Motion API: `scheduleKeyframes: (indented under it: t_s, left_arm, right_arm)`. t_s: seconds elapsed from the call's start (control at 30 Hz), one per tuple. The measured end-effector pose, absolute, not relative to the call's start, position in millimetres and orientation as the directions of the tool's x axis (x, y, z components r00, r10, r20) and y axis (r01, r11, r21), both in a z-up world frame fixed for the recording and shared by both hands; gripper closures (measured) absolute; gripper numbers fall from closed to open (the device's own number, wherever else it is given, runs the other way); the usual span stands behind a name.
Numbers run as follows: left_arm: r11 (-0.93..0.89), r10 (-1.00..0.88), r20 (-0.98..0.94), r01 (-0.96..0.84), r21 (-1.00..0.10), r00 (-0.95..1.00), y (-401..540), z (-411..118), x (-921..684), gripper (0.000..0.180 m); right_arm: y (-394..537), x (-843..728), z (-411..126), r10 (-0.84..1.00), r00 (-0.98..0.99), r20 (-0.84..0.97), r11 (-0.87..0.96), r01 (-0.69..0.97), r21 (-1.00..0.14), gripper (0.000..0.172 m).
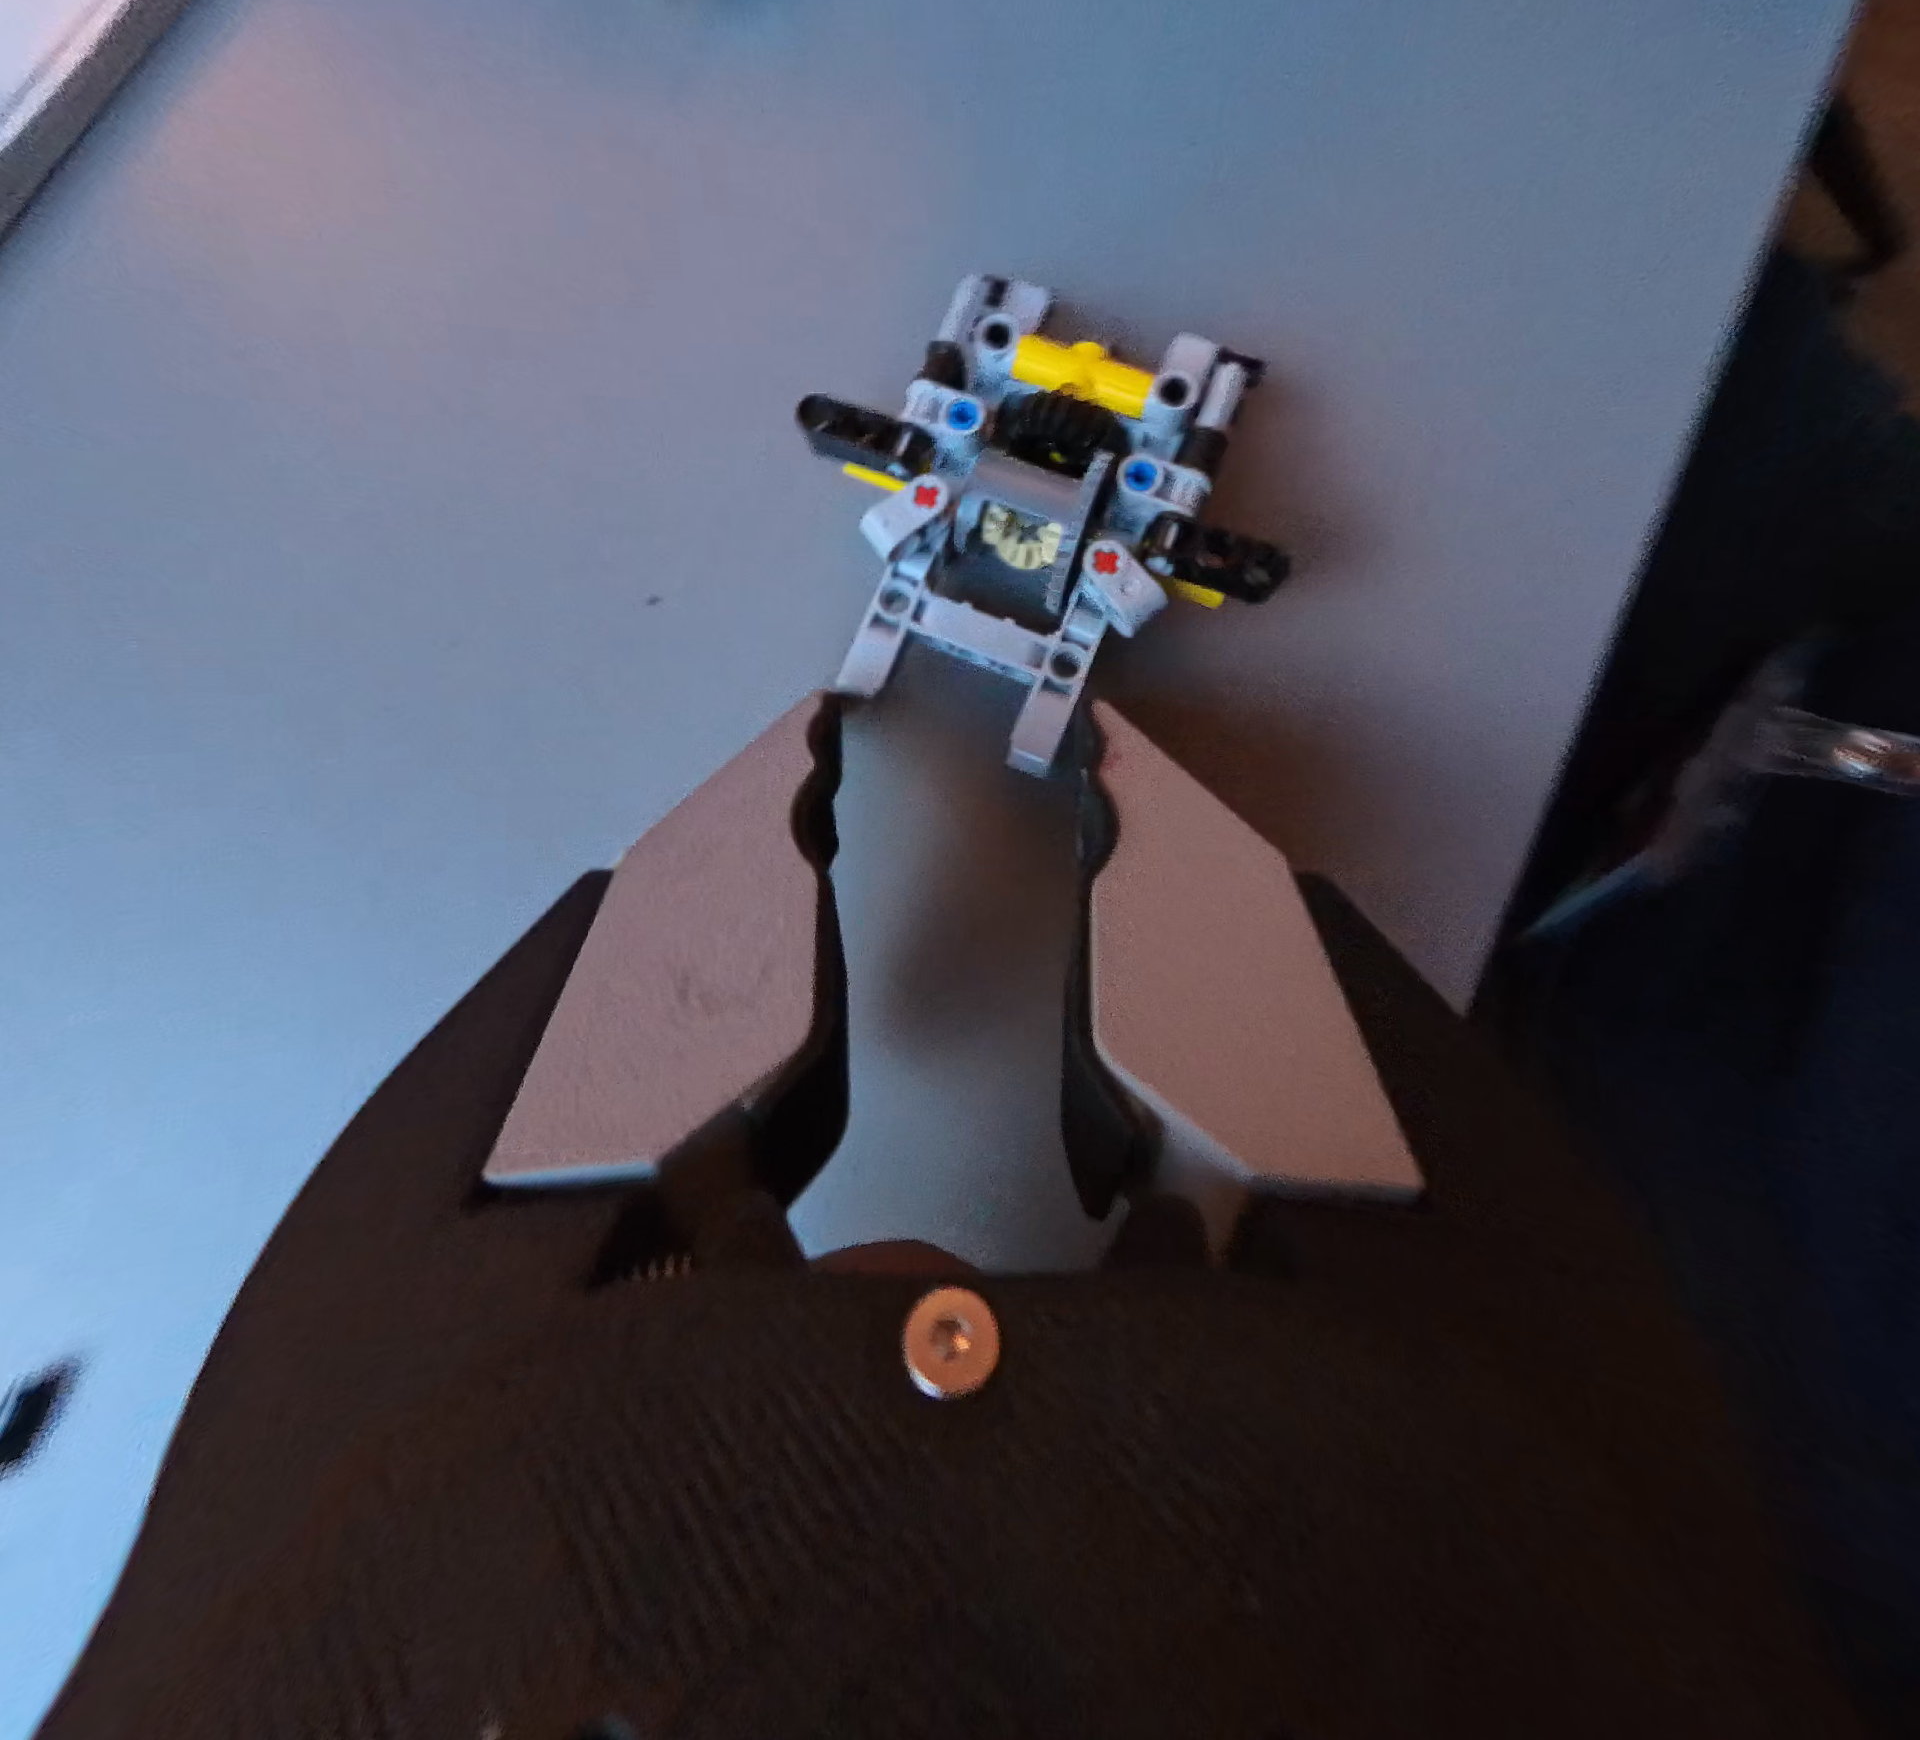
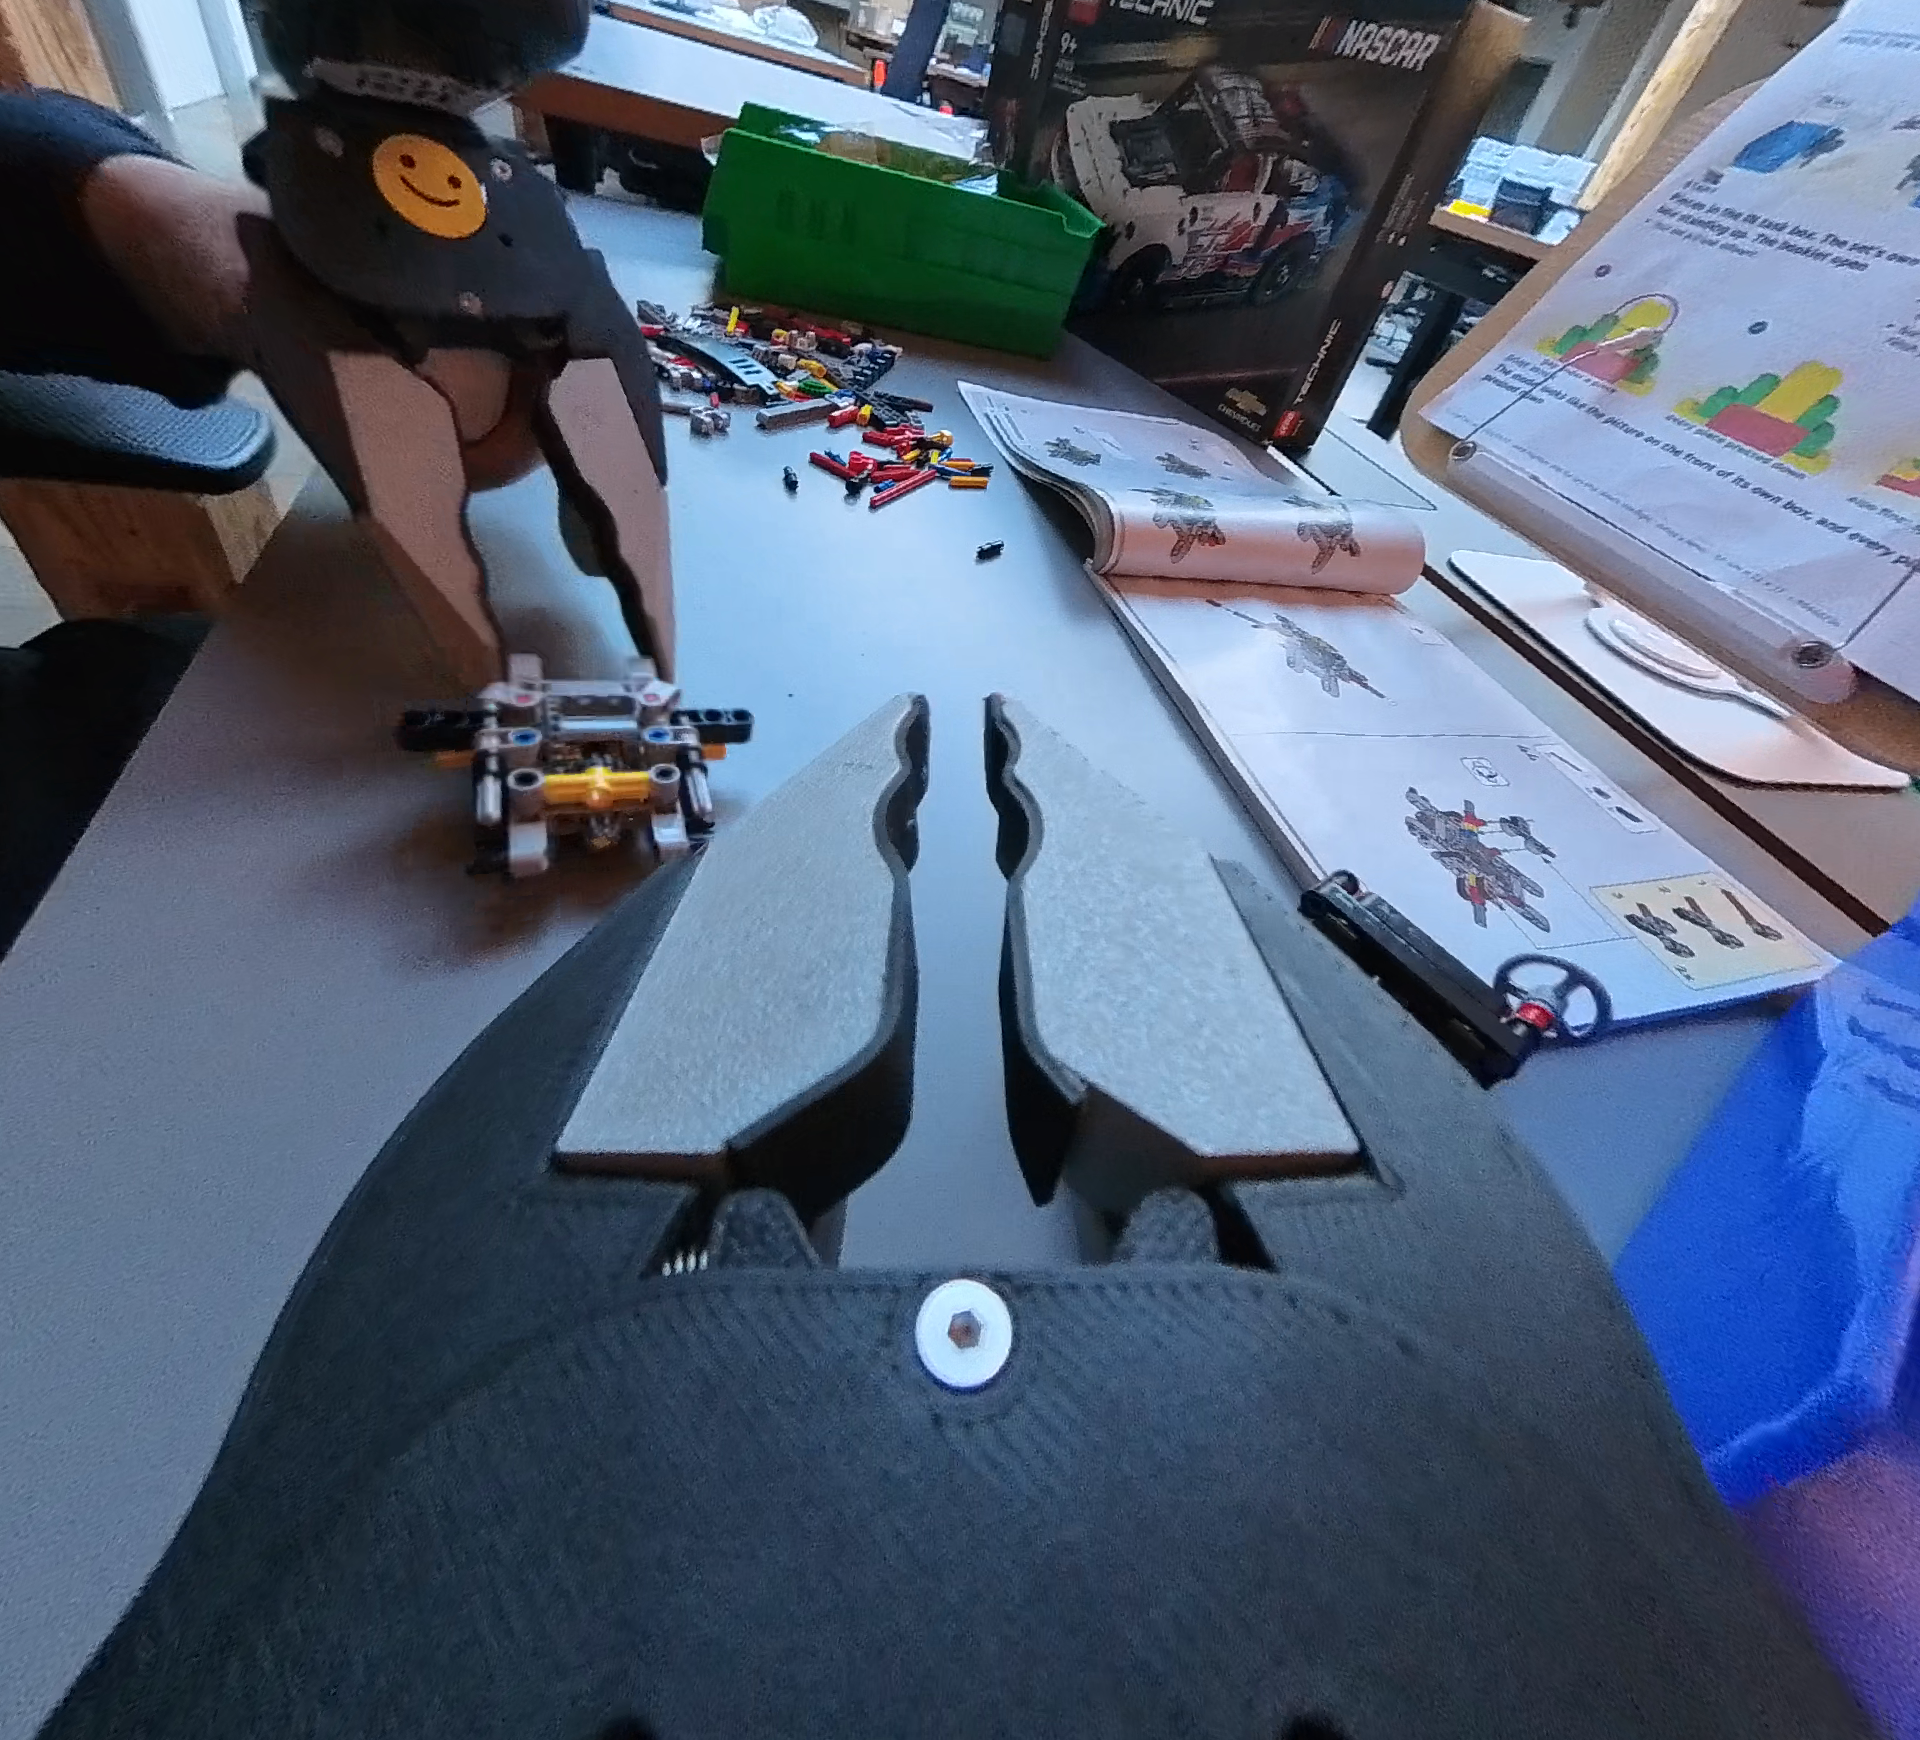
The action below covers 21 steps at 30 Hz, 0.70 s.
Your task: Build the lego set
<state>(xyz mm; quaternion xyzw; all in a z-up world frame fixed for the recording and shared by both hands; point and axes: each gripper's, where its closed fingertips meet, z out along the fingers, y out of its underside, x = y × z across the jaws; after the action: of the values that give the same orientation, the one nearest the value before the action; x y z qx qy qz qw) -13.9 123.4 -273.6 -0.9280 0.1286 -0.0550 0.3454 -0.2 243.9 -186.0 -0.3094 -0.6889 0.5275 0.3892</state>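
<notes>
A small brick assembly [image 1: 1039, 485] of grey beams, with a yellow connector, blue pins and black side beams, lies on the grey table [image 1: 416, 443]. My left gripper [image 1: 956, 708] has its fingertips against the outer sides of the assembly's two grey legs, at its near end. The right wrist view shows the same: the left gripper [image 2: 577, 664] comes down from above, with one tip on each side of the assembly [image 2: 587, 776]. My right gripper [image 2: 956, 703] hovers just right of the assembly, its jaws narrowly apart with nothing between them.
An open instruction booklet [image 2: 1403, 755] lies to the right, with a black beam and a small steering wheel [image 2: 1455, 973] on its near edge. Loose pieces [image 2: 831, 402], a green bin [image 2: 894, 246] and a set box [image 2: 1247, 163] stand behind. The table's edge [image 1: 1662, 547] is close by. Tip to tip, the grippers are about 15 centimeters apart.
</notes>
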Motion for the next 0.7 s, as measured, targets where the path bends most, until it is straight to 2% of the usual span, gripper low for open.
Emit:
scheduleKeyframes:
  t_s: [0.03, 0.07, 0.13, 0.17, 0.23, 0.37, 0.6, 0.7]
  left_arm:
    - [-0.747, -0.217, -0.002, -0.167, -0.643, 0.976, 121, -273, -21, 0.153]
    - [-0.763, -0.163, 0.003, -0.125, -0.635, 0.987, 118, -273, -26, 0.159]
    - [-0.768, -0.057, 0.076, 0.005, -0.640, 0.996, 111, -272, -25, 0.150]
    - [-0.762, -0.054, 0.133, 0.045, -0.646, 0.990, 109, -270, -15, 0.137]
    - [-0.764, -0.109, 0.187, 0.038, -0.645, 0.976, 102, -268, 6, 0.130]
    - [-0.756, -0.163, 0.096, -0.062, -0.651, 0.982, 95, -261, -7, 0.127]
    - [-0.607, -0.200, 0.117, -0.029, -0.794, 0.973, 130, -227, -67, 0.127]
    - [-0.676, -0.277, 0.246, -0.006, -0.737, 0.929, 131, -240, -51, 0.130]
  right_arm:
    - [245, 0, -185, 0.842, -0.498, 0.207, 0.246, 0.014, -0.969, 0.165]
    - [246, 0, -185, 0.845, -0.493, 0.207, 0.244, 0.012, -0.970, 0.165]
    - [245, 0, -185, 0.846, -0.489, 0.214, 0.252, 0.012, -0.968, 0.165]
    - [244, 0, -186, 0.844, -0.490, 0.220, 0.260, 0.014, -0.966, 0.165]
    - [241, 1, -187, 0.838, -0.494, 0.231, 0.274, 0.015, -0.962, 0.165]
    - [238, 5, -185, 0.843, -0.486, 0.230, 0.267, 0.007, -0.964, 0.165]
    - [244, 13, -181, 0.874, -0.414, 0.254, 0.272, -0.016, -0.962, 0.172]
    - [249, 15, -180, 0.890, -0.394, 0.230, 0.246, -0.009, -0.969, 0.172]
